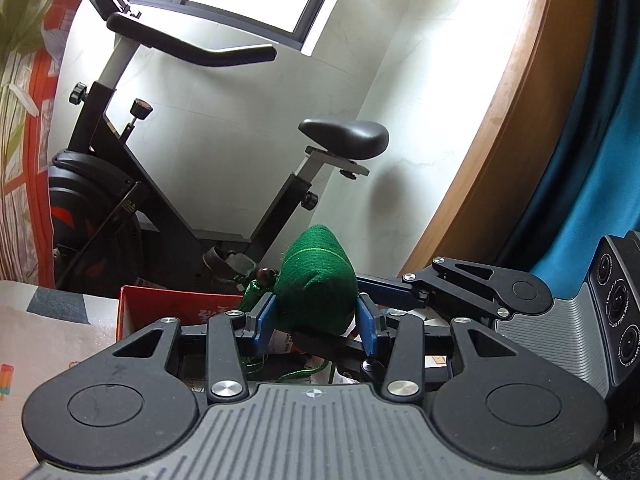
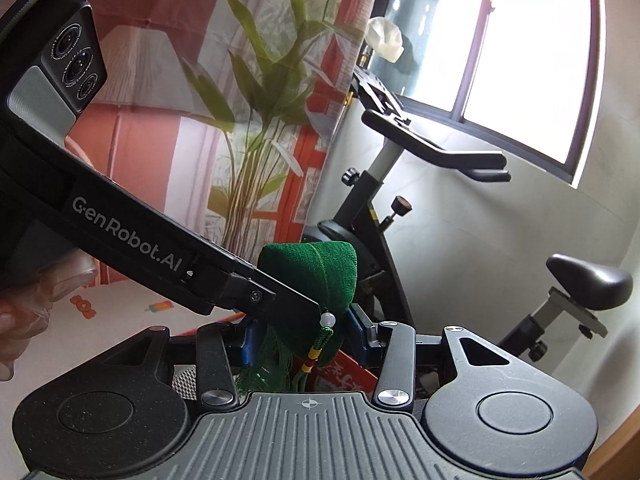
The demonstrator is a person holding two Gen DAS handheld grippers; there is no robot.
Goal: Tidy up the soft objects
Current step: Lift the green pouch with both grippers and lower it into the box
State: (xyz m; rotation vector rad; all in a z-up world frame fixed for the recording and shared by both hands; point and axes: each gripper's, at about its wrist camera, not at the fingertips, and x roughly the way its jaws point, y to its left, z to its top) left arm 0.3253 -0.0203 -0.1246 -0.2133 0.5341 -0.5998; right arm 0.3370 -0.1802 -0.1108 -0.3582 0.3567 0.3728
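Each claw is clamped on its own green stuffed pouch. The left gripper [image 1: 316,320] pinches a pouch [image 1: 316,284] directly above the red box [image 1: 160,308]. The right gripper [image 2: 300,340] holds a tasselled pouch [image 2: 316,280], its long axis upright; the box [image 2: 348,376] lies below and slightly right. Judged nearer: the left.

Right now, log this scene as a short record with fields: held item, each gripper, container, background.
held item: green knitted pouch with tassel cord, lifted in the air
left gripper: blue pads pressed on the pouch's sides
right gripper: also closed on the same pouch
container: red box below and behind the pouch
background: exercise bike, window
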